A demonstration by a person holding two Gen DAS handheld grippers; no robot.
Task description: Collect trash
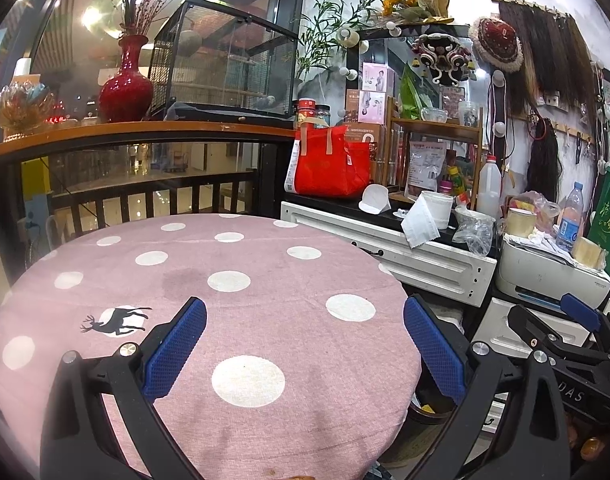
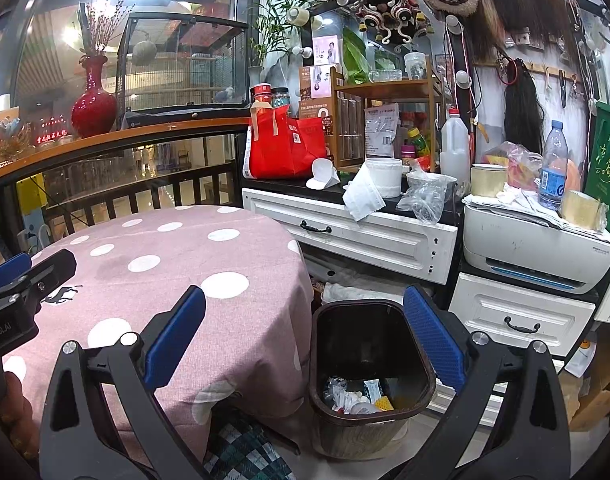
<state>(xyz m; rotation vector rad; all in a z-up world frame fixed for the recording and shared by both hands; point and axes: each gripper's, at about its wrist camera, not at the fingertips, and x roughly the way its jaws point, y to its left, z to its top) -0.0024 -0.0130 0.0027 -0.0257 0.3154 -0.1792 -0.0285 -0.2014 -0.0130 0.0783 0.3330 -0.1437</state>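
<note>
A dark brown trash bin (image 2: pixel 369 364) stands on the floor right of the round table; wrappers and scraps (image 2: pixel 359 398) lie at its bottom. My right gripper (image 2: pixel 305 344) is open and empty, held above the bin's left rim and the table edge. My left gripper (image 1: pixel 305 354) is open and empty over the pink polka-dot tablecloth (image 1: pixel 265 292). The right gripper also shows at the right edge of the left wrist view (image 1: pixel 561 332), and the left gripper at the left edge of the right wrist view (image 2: pixel 21 280).
A white cabinet (image 2: pixel 369 232) behind the bin carries a red bag (image 2: pixel 283 148), a white tub (image 2: pixel 383 176), a face mask (image 2: pixel 361 196) and a crumpled plastic bag (image 2: pixel 425 196). A printer (image 2: pixel 537 248) sits at the right. A railing (image 1: pixel 145 196) runs behind the table.
</note>
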